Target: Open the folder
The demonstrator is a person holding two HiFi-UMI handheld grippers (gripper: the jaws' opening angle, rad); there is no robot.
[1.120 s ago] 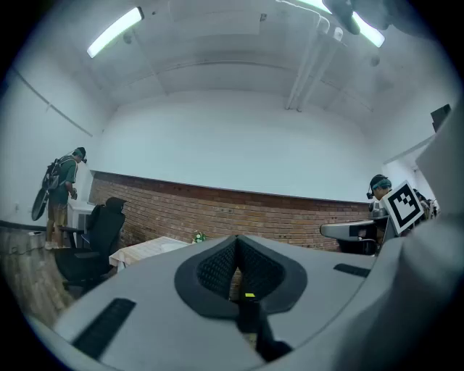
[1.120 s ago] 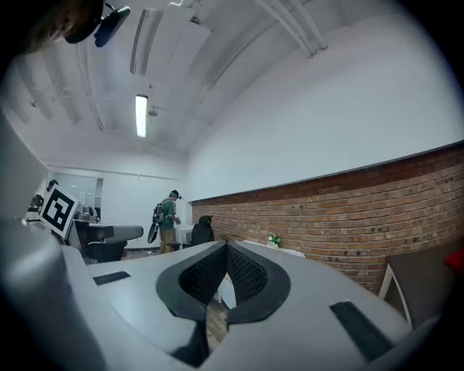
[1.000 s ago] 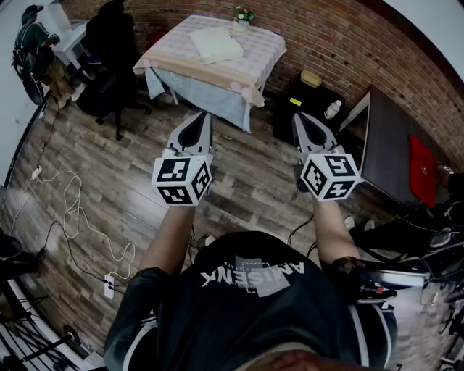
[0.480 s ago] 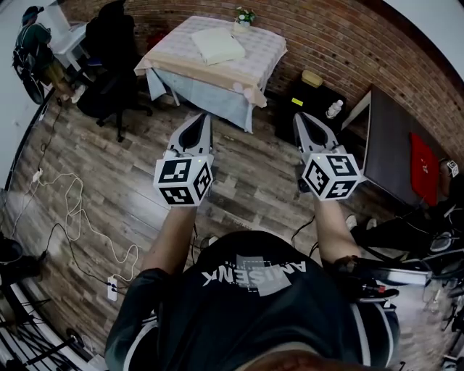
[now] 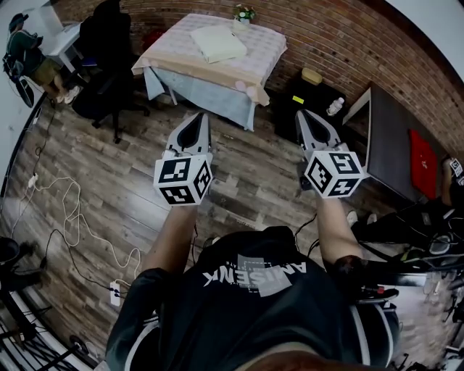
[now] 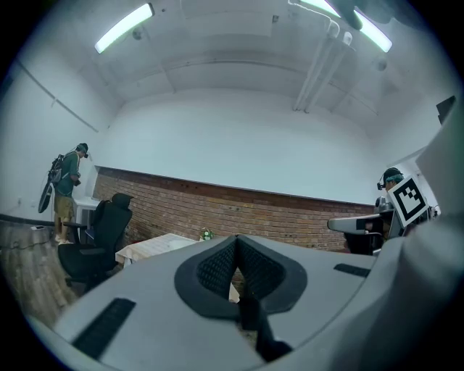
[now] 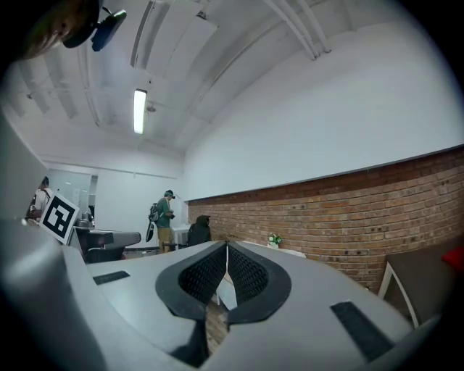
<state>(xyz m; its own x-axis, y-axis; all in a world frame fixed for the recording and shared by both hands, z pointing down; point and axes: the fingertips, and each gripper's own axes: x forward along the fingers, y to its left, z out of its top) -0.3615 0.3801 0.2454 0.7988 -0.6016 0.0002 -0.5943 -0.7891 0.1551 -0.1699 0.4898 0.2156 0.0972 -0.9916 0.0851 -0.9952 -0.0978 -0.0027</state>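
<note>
A wide wooden floor [image 5: 246, 174] is seen from above, and it is shut in at the far side by a brick wall [image 5: 341, 36]. A bench [image 5: 254, 54] with a pale cloth is set against that wall. A strip of bare floor is left open between the near edge of the bench and the two claws. The left side of the bench is crowded by a black chair [image 5: 105, 80]. The right side of the room is taken up by a dark table [image 5: 391, 145] and a low dark cabinet [image 5: 312, 98] by the wall. A white cable [image 5: 72, 217] is spread in loops over the floor on the left, well apart from the open strip. The folder [image 5: 217, 43] is laid flat on the bench, toward the far end, near a small pot of flowers [image 5: 243, 13]. It is seen as a pale, thin rectangle, turned a little crooked to the bench edges. The left claw [image 5: 203, 116] is held level over the floor, pointed at the bench, with its jaws pressed together on nothing. The right claw [image 5: 299, 114] is held beside it the same way, pressed together and empty.
</note>
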